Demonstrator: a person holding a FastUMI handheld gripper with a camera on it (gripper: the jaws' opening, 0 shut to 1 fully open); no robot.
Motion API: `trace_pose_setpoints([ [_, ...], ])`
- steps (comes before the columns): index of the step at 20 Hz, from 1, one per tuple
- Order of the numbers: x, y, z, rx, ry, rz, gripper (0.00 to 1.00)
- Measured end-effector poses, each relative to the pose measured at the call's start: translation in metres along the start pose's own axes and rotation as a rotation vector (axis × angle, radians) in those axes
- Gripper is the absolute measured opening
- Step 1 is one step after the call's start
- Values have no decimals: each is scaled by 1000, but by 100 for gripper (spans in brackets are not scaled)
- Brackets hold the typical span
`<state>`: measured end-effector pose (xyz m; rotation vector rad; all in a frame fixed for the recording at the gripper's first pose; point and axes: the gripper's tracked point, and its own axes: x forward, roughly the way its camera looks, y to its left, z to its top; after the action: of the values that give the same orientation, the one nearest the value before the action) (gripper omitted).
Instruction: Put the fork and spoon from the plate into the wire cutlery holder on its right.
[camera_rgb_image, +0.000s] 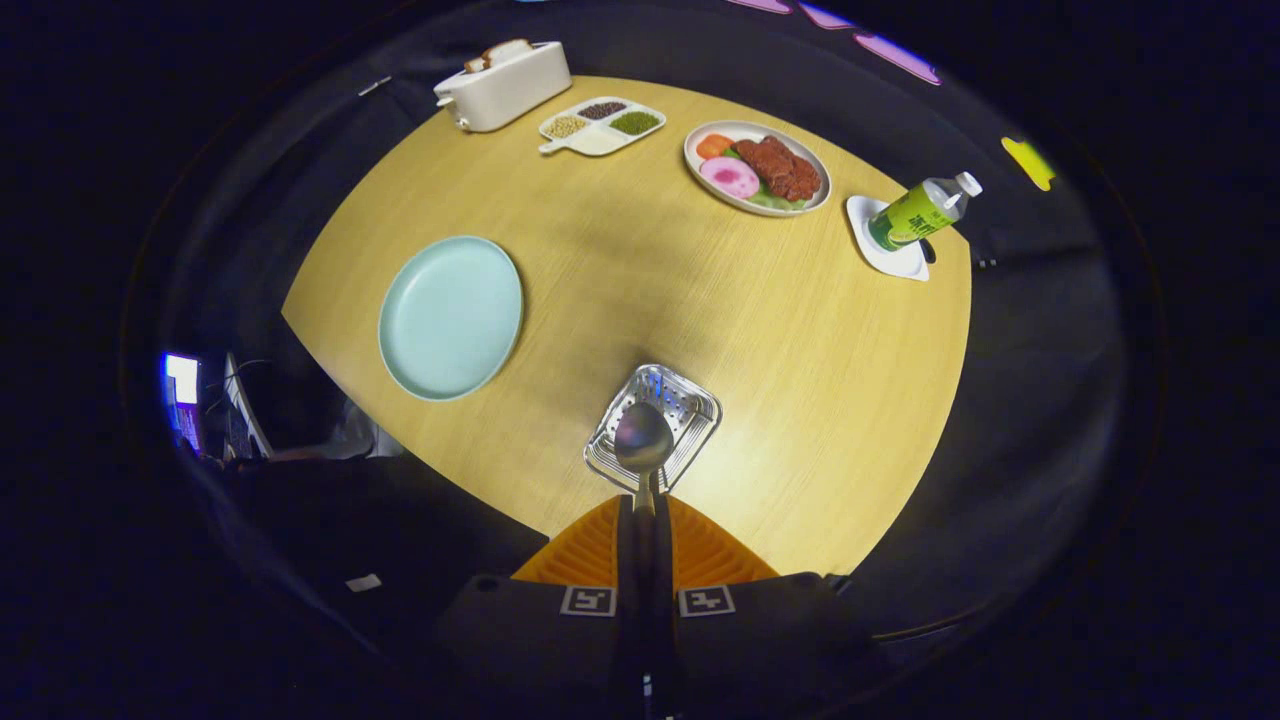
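A: Starting at the left: pale blue plate (450, 317), bare on top. No fork or spoon lying on it.

B: Agreed. Further back, from left to right: white toaster (503, 84), divided dish of beans (600, 125), plate of food (757, 168), green bottle (922, 211) lying tilted on a white coaster (890, 257). None part of the job.

A: Moving to the middle, then. Wire cutlery holder (653, 427) standing on the wooden table (640, 290), to the right of the plate and well apart from it, just ahead of the fingers.

B: And the gripper (645, 520)?

A: Closed down on the spoon (643, 440). Orange fingers (585, 550) pressed against the handle from both sides, bowl pointing forward, hanging right over the holder's open top.

B: Inside the holder or above it?

A: Hard to say from straight overhead. Probably just above or barely entering. Not released, in any case.

B: Fork?

A: Off the plate, nowhere on the table. Possibly in the holder already, hidden under the spoon bowl; cannot tell through the shiny wire.

B: So, as a judgement: plate emptied, spoon carried across, only lowering and letting go left.

A: Likely the final stretch, yes. Worth keeping the bowl centred over the opening, clear of the rim.
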<state>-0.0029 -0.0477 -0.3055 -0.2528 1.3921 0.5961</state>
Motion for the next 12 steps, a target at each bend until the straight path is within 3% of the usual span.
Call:
trace_pose_setpoints([
  [5,42,-9,10,-15,96,-9,8],
  [12,68,-7,28,29,93,26,9],
])
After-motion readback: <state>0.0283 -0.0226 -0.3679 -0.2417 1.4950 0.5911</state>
